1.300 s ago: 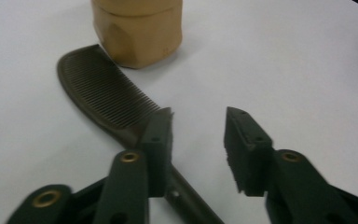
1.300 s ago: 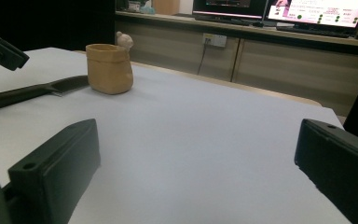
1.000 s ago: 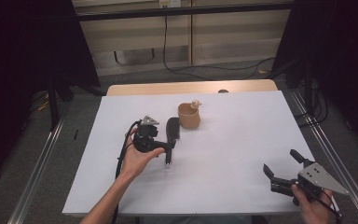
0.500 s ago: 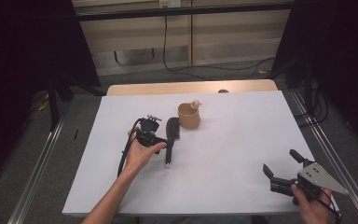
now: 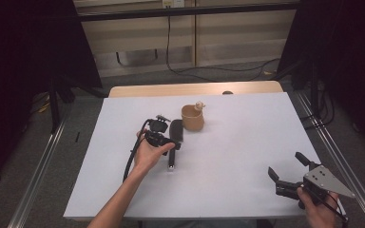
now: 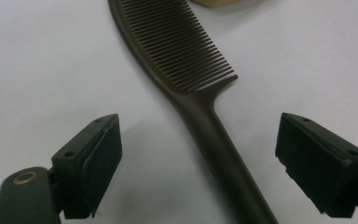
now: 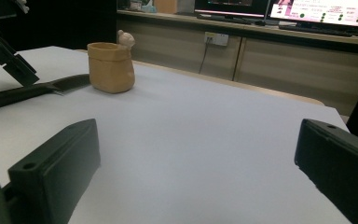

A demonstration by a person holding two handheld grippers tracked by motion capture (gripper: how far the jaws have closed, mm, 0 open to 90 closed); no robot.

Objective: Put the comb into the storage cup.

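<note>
Left gripper (image 6: 200,154) is hovering w/ jaws wide, bare table (image 6: 51,70) lying either side of the comb (image 6: 193,93) handle. Tan pot (image 5: 192,118) is crowding the comb's upper right in the high view. Frame centre and right are lying open toward the right gripper (image 5: 287,171).

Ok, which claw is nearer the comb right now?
Left. The left claw sits open right over the comb, its handle between the jaws. The right claw is open far off by the table's near right corner.

Matt dark plastic comb (image 6: 200,107) on smooth white table (image 5: 247,142)
</note>
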